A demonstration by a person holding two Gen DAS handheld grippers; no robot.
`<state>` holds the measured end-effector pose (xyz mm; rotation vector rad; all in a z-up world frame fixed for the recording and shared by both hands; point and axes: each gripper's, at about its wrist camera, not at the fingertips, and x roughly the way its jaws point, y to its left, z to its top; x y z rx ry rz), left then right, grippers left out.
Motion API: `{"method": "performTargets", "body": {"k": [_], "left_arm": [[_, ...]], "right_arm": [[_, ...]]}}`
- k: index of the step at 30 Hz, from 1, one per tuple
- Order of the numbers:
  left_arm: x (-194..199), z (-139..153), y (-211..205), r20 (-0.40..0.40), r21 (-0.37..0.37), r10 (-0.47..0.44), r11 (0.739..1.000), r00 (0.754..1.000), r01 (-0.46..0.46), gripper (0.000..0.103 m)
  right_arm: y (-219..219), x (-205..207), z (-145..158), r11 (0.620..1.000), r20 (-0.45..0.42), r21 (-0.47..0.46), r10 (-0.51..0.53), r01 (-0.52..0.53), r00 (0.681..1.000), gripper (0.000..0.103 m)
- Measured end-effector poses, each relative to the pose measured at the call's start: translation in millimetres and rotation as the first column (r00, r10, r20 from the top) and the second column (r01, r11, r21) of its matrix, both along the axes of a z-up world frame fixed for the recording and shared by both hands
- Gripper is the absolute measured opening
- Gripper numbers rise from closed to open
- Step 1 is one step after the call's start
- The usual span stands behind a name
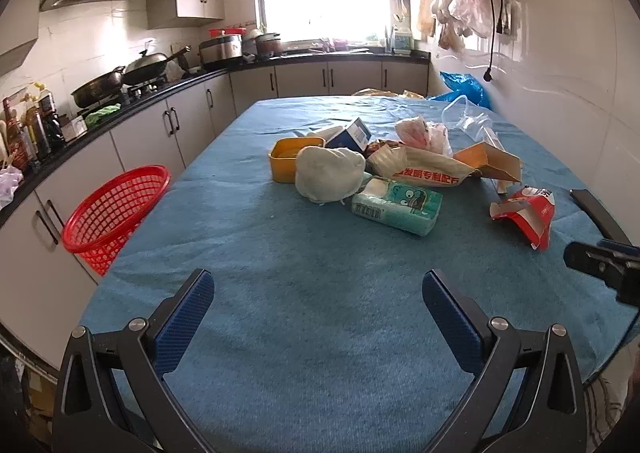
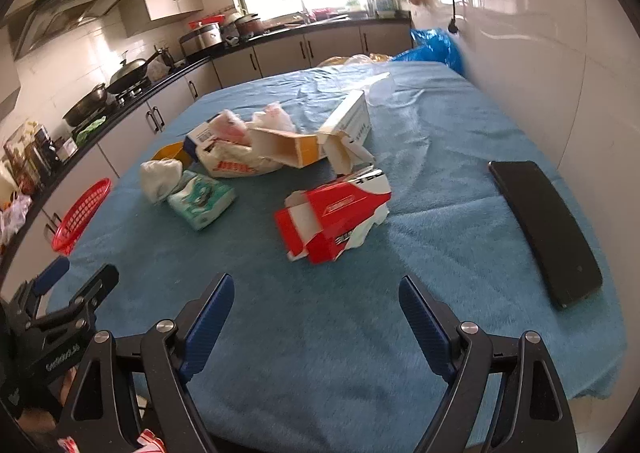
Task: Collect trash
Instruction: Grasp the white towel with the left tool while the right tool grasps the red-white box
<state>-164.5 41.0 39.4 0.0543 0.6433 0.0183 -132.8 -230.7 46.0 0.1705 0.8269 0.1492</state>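
A pile of trash lies mid-table on the blue cloth: a crumpled white wad (image 1: 330,177) (image 2: 159,175), a teal tissue pack (image 1: 398,205) (image 2: 201,199), a torn red-and-white carton (image 1: 526,213) (image 2: 334,219), a printed paper bag (image 1: 428,171), an open cardboard box (image 2: 286,147), a white box (image 2: 348,125), a yellow container (image 1: 289,157). A red mesh basket (image 1: 114,211) (image 2: 82,215) hangs at the table's left edge. My left gripper (image 1: 318,293) is open and empty above the near cloth. My right gripper (image 2: 316,297) is open and empty, just short of the red carton.
A black phone (image 2: 546,229) lies at the table's right, near the white wall. A blue plastic bag (image 1: 464,87) sits at the far right corner. Kitchen counter with woks (image 1: 120,81) and bottles runs along the left.
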Motion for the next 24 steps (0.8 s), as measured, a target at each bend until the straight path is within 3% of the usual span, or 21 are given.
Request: {"method": "performTargets", "body": {"k": [13, 15, 17, 20, 24], "left_arm": [[51, 11, 13, -0.099, -0.179, -0.138, 0.977, 0.986, 0.119, 0.103], [60, 11, 14, -0.123, -0.209, -0.159, 0.969, 0.98, 0.131, 0.092], [69, 10, 16, -0.143, -0.221, -0.162, 0.967, 0.977, 0.128, 0.085], [82, 9, 26, -0.159, -0.242, -0.133, 0.966, 0.978, 0.092, 0.085], [107, 10, 42, -0.203, -0.308, -0.114, 0.95, 0.973, 0.047, 0.085]], "right_arm": [[-36, 58, -18, 0.987, -0.113, 0.158, 0.003, 0.015, 0.994, 0.076], [-36, 67, -21, 0.986, -0.126, 0.166, 0.007, 0.014, 0.992, 0.075], [-36, 73, -24, 0.986, -0.13, 0.167, 0.01, 0.012, 0.991, 0.073], [-34, 82, -24, 0.985, -0.13, 0.17, 0.022, 0.001, 0.991, 0.07], [-26, 90, -27, 0.98, -0.136, 0.195, 0.059, -0.032, 0.989, 0.055]]}}
